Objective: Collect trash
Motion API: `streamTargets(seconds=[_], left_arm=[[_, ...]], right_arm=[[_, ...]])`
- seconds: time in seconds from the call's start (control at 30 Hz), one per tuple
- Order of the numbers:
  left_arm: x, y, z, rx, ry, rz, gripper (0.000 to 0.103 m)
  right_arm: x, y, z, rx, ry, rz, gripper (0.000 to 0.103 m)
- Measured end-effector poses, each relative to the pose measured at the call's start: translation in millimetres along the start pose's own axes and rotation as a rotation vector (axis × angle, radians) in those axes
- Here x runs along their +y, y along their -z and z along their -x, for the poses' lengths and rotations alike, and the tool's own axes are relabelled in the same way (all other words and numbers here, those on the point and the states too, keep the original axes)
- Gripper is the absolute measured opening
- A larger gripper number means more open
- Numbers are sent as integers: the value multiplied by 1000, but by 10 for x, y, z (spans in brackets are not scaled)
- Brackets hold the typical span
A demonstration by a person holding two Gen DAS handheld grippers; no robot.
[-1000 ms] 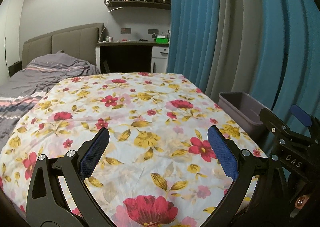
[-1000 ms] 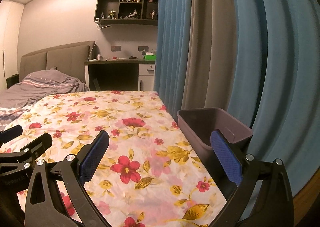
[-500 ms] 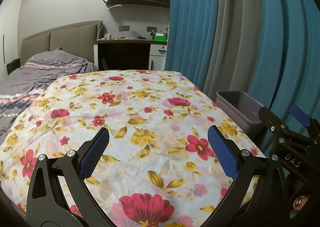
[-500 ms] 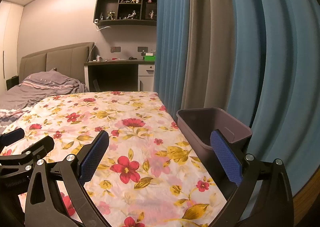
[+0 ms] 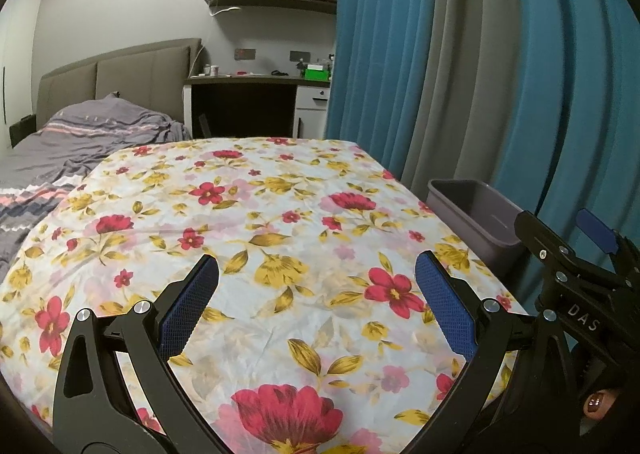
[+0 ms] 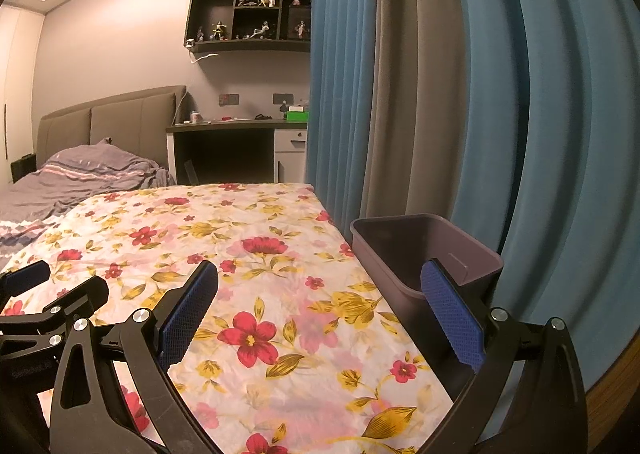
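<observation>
Right wrist: grey bin [image 6: 460, 250] beside floral cloth [image 6: 256, 254], interior bare where visible.

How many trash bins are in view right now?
1. The purple bin stands at the right edge of the floral sheet, beside the blue curtain. Its inside bottom is hidden.

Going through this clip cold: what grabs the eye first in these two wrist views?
The floral sheet fills the middle of both views, bright with red and yellow flowers, and no trash shows on it. At its right edge, against the blue curtain, stands a dark purple bin, apparently empty. The left gripper and right gripper frame the bottom of each view, both open and holding nothing.
</observation>
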State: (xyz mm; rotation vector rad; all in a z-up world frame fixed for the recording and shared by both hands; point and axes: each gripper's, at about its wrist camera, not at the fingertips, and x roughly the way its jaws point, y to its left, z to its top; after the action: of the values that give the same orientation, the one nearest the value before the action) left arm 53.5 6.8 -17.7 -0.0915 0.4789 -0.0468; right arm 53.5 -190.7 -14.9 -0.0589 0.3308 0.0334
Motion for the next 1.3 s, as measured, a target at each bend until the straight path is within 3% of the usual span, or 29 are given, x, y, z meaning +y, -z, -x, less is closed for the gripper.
streamTargets(seconds=[1.3], left_arm=[[-33, 21, -9, 3, 10, 1, 97]], right_arm=[[-26, 9, 1, -2, -1, -4, 97]])
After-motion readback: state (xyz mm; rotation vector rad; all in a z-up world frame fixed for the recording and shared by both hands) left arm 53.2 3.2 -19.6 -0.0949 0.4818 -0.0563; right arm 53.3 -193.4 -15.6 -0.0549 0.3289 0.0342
